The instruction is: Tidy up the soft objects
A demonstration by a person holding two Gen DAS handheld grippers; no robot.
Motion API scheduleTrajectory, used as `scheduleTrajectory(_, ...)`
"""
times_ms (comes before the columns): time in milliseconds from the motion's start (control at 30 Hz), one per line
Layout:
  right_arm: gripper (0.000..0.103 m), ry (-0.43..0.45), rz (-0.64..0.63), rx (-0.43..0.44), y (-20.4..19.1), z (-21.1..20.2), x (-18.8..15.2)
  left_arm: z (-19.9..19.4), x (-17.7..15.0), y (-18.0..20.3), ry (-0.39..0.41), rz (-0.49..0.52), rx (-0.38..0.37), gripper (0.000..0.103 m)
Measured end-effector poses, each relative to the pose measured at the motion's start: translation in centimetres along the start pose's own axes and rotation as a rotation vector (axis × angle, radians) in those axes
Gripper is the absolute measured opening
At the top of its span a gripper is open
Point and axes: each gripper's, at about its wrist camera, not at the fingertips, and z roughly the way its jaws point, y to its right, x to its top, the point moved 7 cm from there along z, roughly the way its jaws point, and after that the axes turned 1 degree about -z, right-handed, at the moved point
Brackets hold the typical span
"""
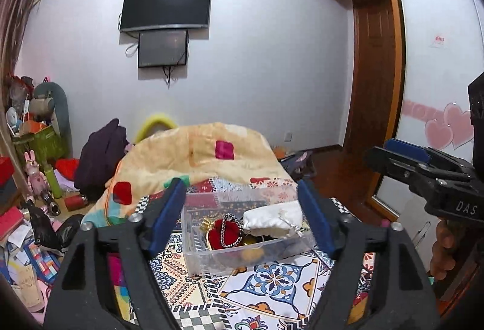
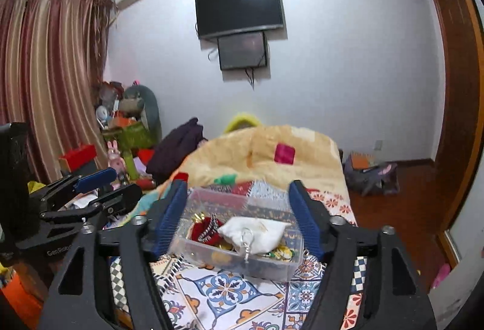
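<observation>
A clear plastic box [image 1: 199, 257] [image 2: 266, 268] stands on the patterned bedspread. In it lie a white drawstring pouch [image 1: 272, 219] [image 2: 257, 234], a red velvet pouch with a bead trim [image 1: 224, 234] [image 2: 202, 231] and small gold and yellow items. My left gripper [image 1: 242, 215] is open and empty, its blue pads on either side of the box, held above it. My right gripper [image 2: 239, 219] is also open and empty above the box. The right gripper shows at the right of the left wrist view [image 1: 405, 160]; the left gripper shows at the left of the right wrist view [image 2: 103, 188].
A folded yellow quilt [image 1: 199, 154] [image 2: 266, 151] lies behind the box on the bed. A dark garment [image 1: 99, 160] hangs at the bed's left. Cluttered boxes and toys [image 1: 33, 136] fill the floor at the left. A wooden wardrobe [image 1: 375, 88] stands at the right.
</observation>
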Motion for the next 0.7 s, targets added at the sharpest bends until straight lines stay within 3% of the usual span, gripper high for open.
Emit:
scheduleTrajectory(167, 0.086, 0.012, -0.006, -0.022, -0.1, -0.8, -0.1, -1.2, 0.2, 0.0, 0.038, 0.002, 0.024, 0.098)
scheduleTrajectory(367, 0.102, 0.031, -0.026, -0.039, -0.4, -1.8, -0.7, -1.8, -0.1, -0.2, 0.048, -0.009, 0.024, 0.101)
scheduleTrajectory(700, 0.103, 0.05, -0.023, -0.038, -0.6, -2.9, -1.1, -2.1, -0.5, 0.1, 0.053, -0.004, 0.019, 0.101)
